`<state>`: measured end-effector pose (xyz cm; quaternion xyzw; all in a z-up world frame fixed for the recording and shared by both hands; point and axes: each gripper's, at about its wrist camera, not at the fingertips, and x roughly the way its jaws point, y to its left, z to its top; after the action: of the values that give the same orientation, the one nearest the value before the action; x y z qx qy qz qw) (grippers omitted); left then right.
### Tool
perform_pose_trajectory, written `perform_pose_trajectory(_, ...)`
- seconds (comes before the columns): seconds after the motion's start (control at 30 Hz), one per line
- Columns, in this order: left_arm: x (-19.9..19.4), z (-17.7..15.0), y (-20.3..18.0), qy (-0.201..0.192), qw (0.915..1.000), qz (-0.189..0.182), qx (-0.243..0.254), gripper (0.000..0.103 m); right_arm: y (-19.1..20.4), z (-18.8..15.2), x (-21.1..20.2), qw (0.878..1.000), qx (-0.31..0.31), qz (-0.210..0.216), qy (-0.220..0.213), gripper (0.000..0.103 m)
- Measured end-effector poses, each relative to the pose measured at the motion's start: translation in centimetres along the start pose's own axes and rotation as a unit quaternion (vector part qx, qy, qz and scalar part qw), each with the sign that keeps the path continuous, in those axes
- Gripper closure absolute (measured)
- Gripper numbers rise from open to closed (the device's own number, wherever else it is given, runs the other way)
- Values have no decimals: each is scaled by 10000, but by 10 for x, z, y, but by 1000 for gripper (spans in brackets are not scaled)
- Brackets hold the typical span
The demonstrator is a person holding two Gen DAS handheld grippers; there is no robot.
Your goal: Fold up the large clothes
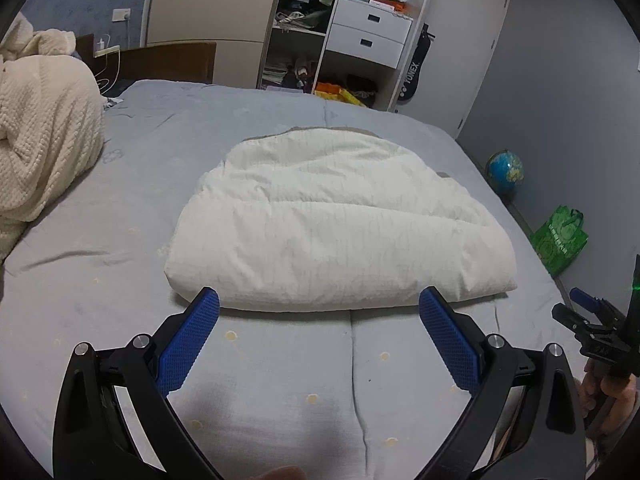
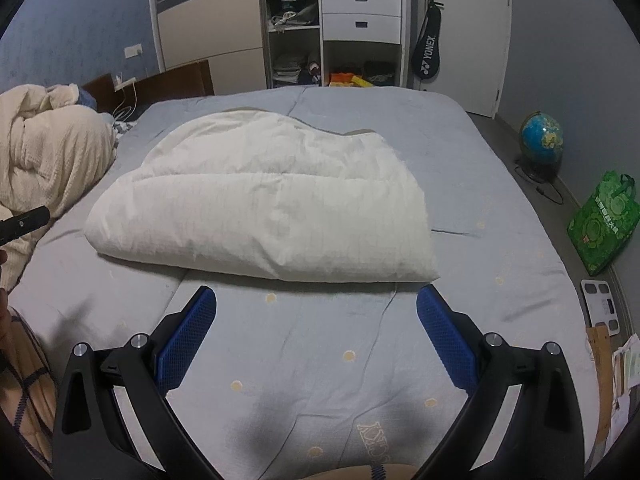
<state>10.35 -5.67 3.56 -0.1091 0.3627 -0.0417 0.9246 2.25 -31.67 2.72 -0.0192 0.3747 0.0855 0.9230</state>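
A white padded garment (image 1: 332,224) lies folded into a thick bundle in the middle of the grey-blue bed (image 1: 120,184); it also shows in the right wrist view (image 2: 264,208). My left gripper (image 1: 319,300) is open and empty, its fingertips just short of the bundle's near edge. My right gripper (image 2: 316,296) is open and empty, just in front of the bundle's near right end. The right gripper also shows at the right edge of the left wrist view (image 1: 588,316). The left gripper's tip shows at the left edge of the right wrist view (image 2: 24,222).
A cream knitted blanket (image 1: 44,128) is heaped on the bed's left side. An open wardrobe with white drawers (image 1: 368,32) stands behind the bed. A globe (image 2: 541,136), a green bag (image 2: 602,226) and a white scale (image 2: 602,306) sit on the floor at the right.
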Motion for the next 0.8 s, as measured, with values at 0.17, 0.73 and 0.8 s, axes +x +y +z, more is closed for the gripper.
perform_pose_trajectory(0.17,8,-3,-3,99,9999,68,82,7,-2,-1,6,9999,79,47,85,8)
perform_pose_trajectory(0.73,18,-8,-14,200,9992,99,335,7,-5,-3,11,9997,181,96,162,8)
perform_pose_trajectory(0.8,20,-9,-15,216,9991,89,363,7,-5,-3,11,9996,195,102,164,8)
